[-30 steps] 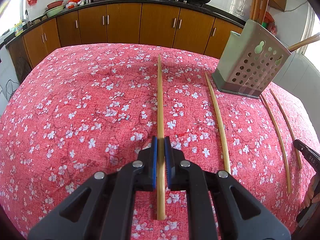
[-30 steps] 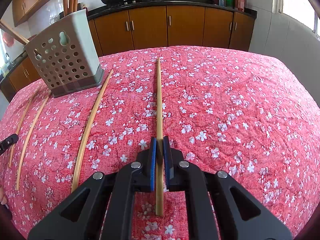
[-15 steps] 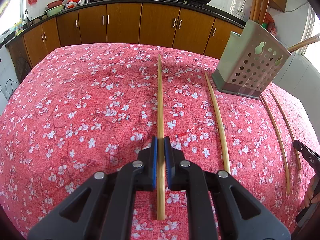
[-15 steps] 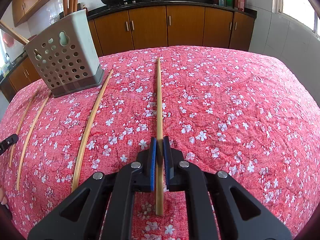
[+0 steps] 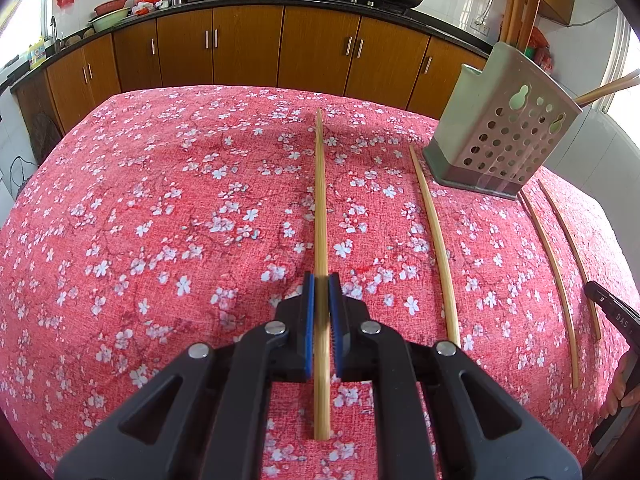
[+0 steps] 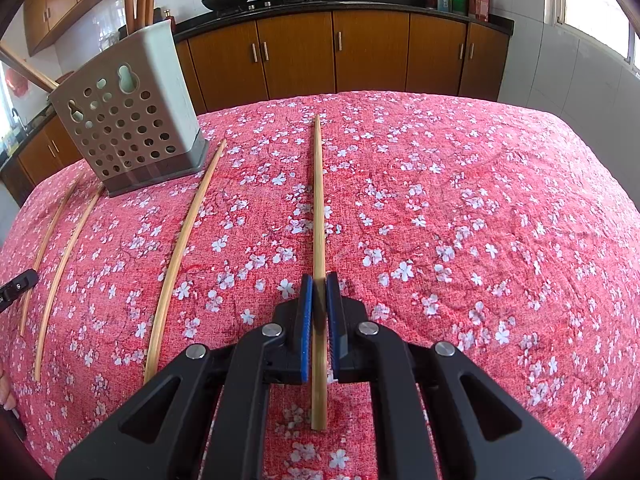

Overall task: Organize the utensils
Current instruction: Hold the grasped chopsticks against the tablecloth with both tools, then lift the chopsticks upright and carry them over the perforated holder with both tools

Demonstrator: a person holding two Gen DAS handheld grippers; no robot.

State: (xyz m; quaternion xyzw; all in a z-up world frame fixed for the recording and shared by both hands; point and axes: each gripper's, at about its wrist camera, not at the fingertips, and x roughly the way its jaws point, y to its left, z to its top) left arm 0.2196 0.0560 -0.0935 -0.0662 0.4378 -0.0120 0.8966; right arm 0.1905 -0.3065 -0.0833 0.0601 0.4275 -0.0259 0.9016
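Note:
In the left wrist view my left gripper (image 5: 321, 280) is shut on a bamboo chopstick (image 5: 320, 200) that points straight away over the red floral tablecloth (image 5: 160, 240). In the right wrist view my right gripper (image 6: 319, 280) is likewise shut on another chopstick (image 6: 318, 200). A grey perforated utensil holder (image 5: 504, 136) (image 6: 128, 120) stands at the back with several chopsticks upright in it. Loose chopsticks lie on the cloth: one (image 5: 434, 240) (image 6: 184, 252) beside the holder and two more (image 5: 548, 272) (image 6: 68, 268) past it.
Brown kitchen cabinets (image 5: 248, 52) with a dark counter, woks and bottles run behind the table. Part of the other gripper and a hand show at the right edge of the left wrist view (image 5: 616, 316) and at the left edge of the right wrist view (image 6: 16, 284).

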